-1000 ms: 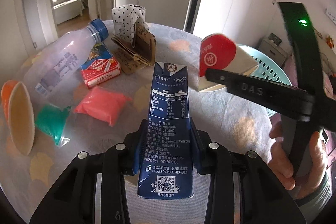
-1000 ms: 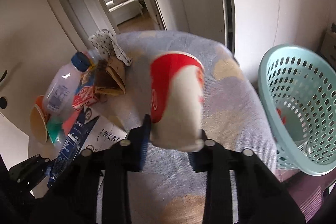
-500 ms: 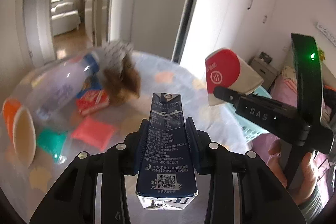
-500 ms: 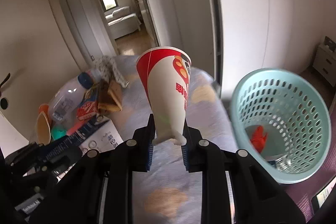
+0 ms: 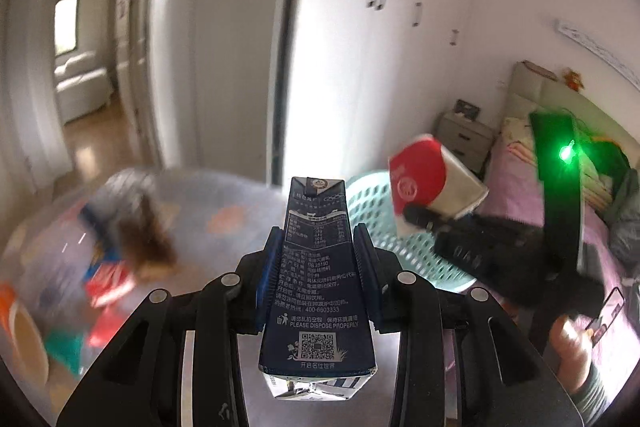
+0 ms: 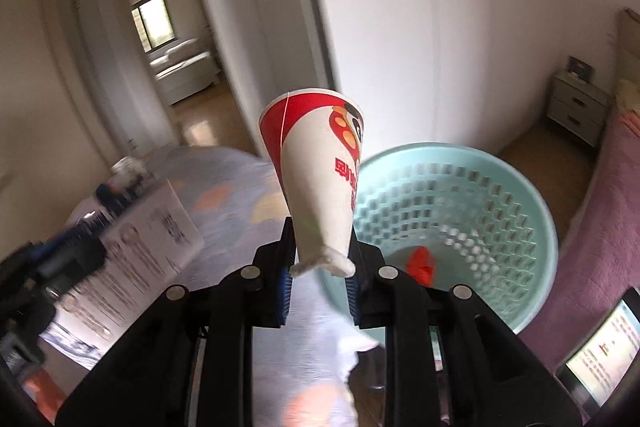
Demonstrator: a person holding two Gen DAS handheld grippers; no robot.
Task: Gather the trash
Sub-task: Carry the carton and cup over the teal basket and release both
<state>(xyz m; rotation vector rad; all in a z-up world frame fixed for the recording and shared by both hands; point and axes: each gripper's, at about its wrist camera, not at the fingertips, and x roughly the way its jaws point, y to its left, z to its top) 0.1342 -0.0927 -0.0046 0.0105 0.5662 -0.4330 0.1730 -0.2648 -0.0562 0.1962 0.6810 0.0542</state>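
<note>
Bedroom; held carton (image 5: 318,291) reads "PLEASE DISPOSE PROPERLY".

Each camera sits just behind its own gripper and looks forward and somewhat down along the fingers. The left wrist view faces the table (image 5: 240,211), which is blurred, with the basket (image 5: 372,227) further right. The right wrist view looks more directly into the same basket (image 6: 532,211). Both share the basket, the table (image 6: 236,195) and probably the same doorway.
</note>
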